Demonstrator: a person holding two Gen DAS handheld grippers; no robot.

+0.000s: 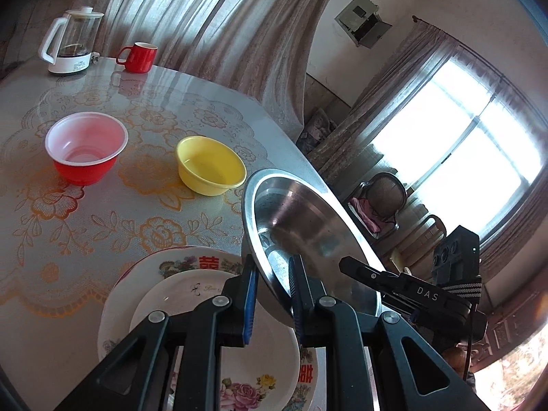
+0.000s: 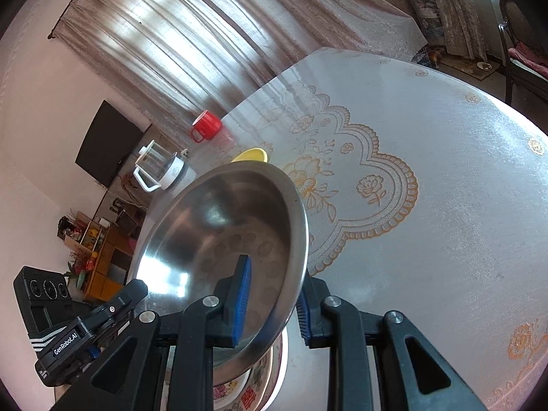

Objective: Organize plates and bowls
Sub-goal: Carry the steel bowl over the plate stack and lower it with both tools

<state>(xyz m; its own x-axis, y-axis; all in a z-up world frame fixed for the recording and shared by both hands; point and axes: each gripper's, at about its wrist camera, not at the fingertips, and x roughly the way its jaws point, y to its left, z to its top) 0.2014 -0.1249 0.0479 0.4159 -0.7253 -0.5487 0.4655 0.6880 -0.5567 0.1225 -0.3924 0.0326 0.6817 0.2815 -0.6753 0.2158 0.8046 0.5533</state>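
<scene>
Both hand-held grippers grip the steel plate by its rim: the left hand-held gripper point(image 1: 272, 294) and the right hand-held gripper point(image 2: 274, 303) are each clamped on the steel plate point(image 1: 301, 226), which hangs tilted above the stacked china plates point(image 1: 164, 294) at the table's point(image 1: 102, 205) near edge. Level it first, centre it over the stack, and lower both sides evenly before letting go. The red bowl point(image 1: 85, 147) and yellow bowl point(image 1: 210, 164) sit apart mid-table.

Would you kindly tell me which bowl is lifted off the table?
The steel bowl, tilted and gripped at its rim; the red bowl and yellow bowl sit on the table.
</scene>
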